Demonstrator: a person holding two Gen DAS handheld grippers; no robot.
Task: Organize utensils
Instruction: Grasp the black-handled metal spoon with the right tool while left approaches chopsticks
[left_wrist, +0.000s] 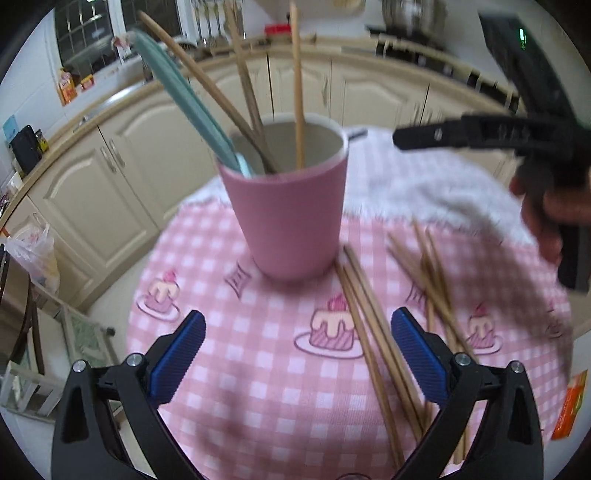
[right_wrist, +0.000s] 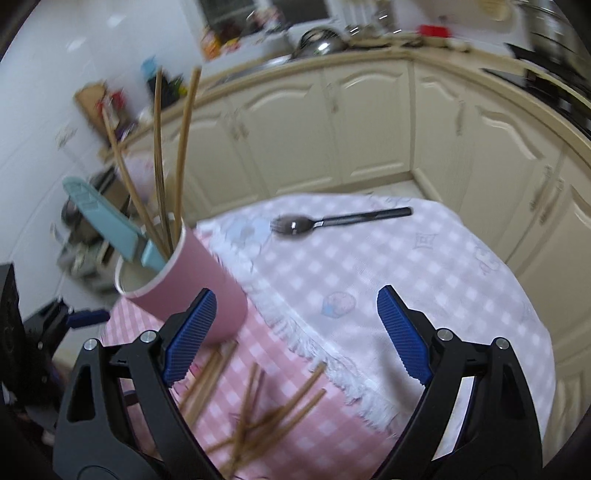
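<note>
Done: pink cup (left_wrist: 291, 206) at 12 holds 3–4 chopsticks (blurry) + teal knife (left_wrist: 184, 99).
Left: loose chopsticks (left_wrist: 376, 332) at 4; fork (right_wrist: 340, 219) far side.
My grippers: left (left_wrist: 297, 354), right (right_wrist: 297, 332) both spread, empty.
Room: cloth edge (right_wrist: 306, 347) bare; table rim near fork.

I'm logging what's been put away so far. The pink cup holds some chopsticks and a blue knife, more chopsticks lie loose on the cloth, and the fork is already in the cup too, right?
Not quite: the fork is not in the pink cup. The right wrist view shows it lying flat on the cloth, apart from the cup. The rest holds: chopsticks and a blue knife stand in the cup, and loose chopsticks lie on the cloth.
</note>
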